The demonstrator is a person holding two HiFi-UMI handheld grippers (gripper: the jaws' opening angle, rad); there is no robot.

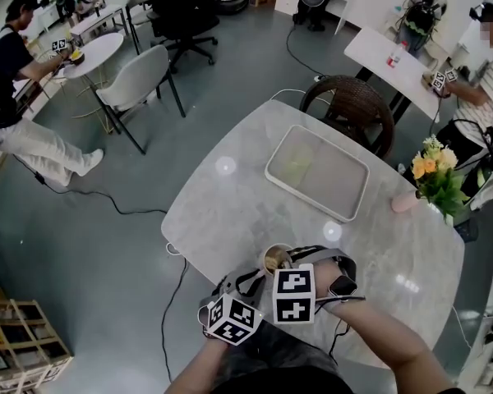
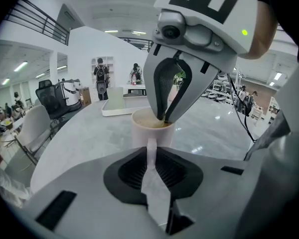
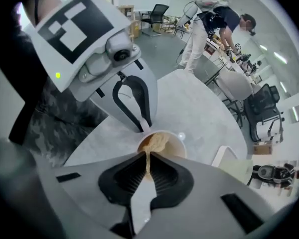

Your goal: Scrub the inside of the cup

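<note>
The cup [image 1: 276,258] stands upright on the bench [image 1: 230,203], close to the near edge and well apart from the tray [image 1: 316,173] farther back. The left claw [image 2: 151,151] comes in from the near side on a downward slope, and its jaws are clamped on the handle [image 3: 144,125], which faces the person. That grip looks meant to keep the cup from turning or sliding. The right claw [image 3: 147,156] points straight down over the cup's mouth, its jaws pinched together on a thin tan sponge [image 3: 157,142]. The sponge's lower end bunches inside the cup against the near wall, on the handle side. The relation that matters is vertical. The cup's long axis is upright, the right claw lies almost on that axis just above the rim, and the sponge hangs along it into the opening. So the working hand is the right one, and the scrubbing seems to be under way or just beginning. A further push would probably have to go down along the wall without the jaws catching the rim. The two claws sit very close together at the handle side, so there is little room for a sideways sweep.
</note>
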